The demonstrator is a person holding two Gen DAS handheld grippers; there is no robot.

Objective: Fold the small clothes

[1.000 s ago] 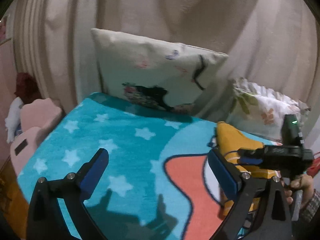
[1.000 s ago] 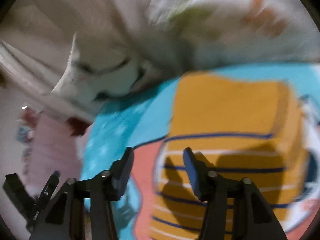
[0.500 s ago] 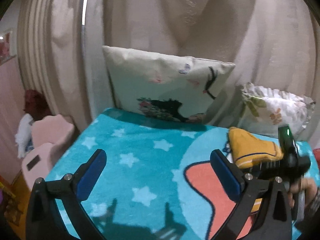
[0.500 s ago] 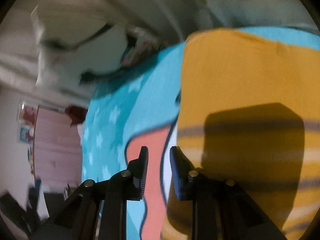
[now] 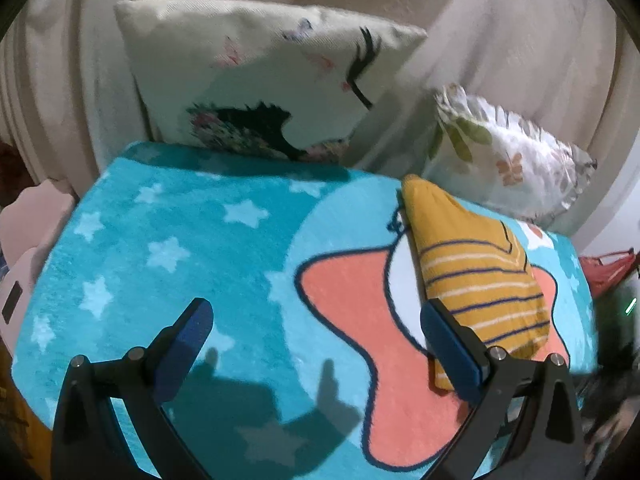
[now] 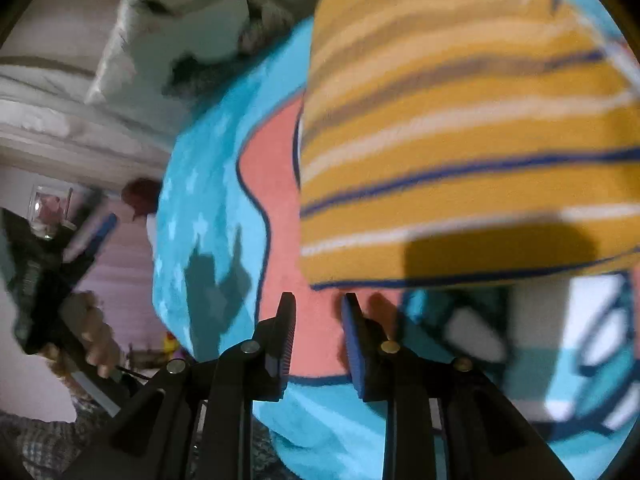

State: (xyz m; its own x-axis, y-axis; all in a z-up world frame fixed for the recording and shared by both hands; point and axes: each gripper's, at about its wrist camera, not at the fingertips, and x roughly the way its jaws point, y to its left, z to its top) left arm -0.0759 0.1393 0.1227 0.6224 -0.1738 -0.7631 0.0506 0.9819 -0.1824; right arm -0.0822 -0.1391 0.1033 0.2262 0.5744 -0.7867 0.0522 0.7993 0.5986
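right gripper (image 6: pixel 316 312) now pulled back off the folded yellow striped garment (image 5: pixel 476 280), fingers narrowly apart, pinching nothing after closing partway. left gripper (image 5: pixel 316 332) spread wide, empty. garment lying folded on the star blanket (image 5: pixel 224 248); fold apparently finished.

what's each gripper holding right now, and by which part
Nothing. The left gripper gapes over the blanket; the right gripper, nearly closed, is empty, short of the striped garment.

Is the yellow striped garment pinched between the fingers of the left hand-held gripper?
No, the left hand-held gripper stands wide open over the blanket, and the yellow striped garment lies beside its right finger.
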